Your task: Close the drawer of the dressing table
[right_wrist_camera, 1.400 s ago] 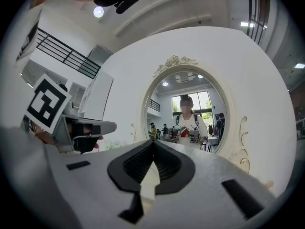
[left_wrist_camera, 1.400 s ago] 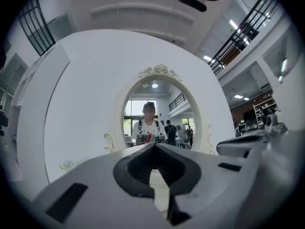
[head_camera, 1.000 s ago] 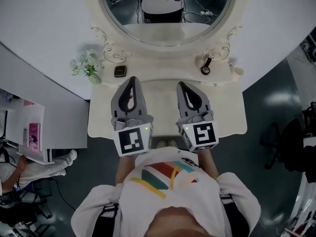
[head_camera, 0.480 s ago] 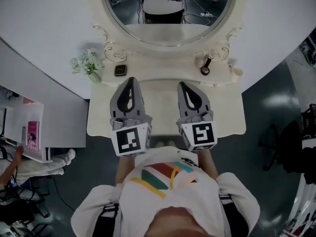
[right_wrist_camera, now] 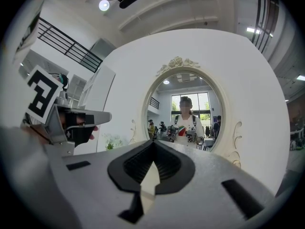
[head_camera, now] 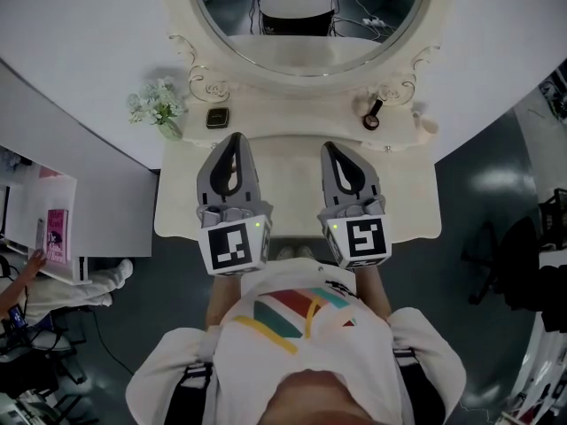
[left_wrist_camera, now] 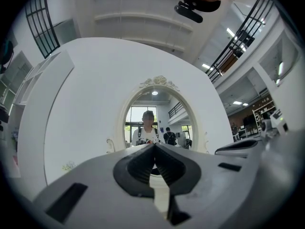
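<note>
The cream dressing table stands against the white wall under its oval mirror. No drawer shows in any view; the tabletop and my grippers cover the table's front. My left gripper hovers over the left half of the tabletop, pointing at the mirror, shut with nothing in it. My right gripper is beside it over the right half, also shut and empty. In the left gripper view the jaws meet at the tip before the mirror. The right gripper view shows the same.
On the table's back shelf stand a small vase of pale flowers, a dark square box and a black brush-like item. A white desk with a book is at the left, and a seated person's arm shows there.
Both grippers have kept their place over the tabletop. Only the head view has drifted slightly.
</note>
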The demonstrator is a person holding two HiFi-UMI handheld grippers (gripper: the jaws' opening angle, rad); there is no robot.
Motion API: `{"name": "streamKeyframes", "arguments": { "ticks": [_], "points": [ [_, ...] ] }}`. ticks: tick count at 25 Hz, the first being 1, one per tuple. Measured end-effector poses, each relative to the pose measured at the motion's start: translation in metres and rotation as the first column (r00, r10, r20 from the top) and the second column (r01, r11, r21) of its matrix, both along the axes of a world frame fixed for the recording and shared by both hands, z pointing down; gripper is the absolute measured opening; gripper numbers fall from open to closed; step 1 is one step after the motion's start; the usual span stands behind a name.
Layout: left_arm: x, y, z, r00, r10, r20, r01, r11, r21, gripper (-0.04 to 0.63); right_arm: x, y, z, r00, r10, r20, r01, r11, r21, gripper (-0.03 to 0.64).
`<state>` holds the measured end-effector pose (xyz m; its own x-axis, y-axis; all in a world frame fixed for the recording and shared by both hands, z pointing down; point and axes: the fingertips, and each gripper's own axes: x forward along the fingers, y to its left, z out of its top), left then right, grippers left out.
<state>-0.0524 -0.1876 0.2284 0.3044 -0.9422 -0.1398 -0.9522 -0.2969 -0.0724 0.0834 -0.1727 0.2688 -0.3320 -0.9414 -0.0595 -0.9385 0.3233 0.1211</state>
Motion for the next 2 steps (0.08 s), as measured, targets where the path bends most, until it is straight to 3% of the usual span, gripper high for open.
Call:
{"name": "streamKeyframes", "arguments": {
  "ticks": [2],
  "points": [
    [-0.0005, -0.0004, 0.001, 1.0, 0.0, -0.003, 0.0, 1.0, -0.003, 0.006, -0.001, -0.0002, 0.0011, 1.0, -0.001, -0.004, 0.001, 1.0, -0.002, 0.0]
  ]
}}
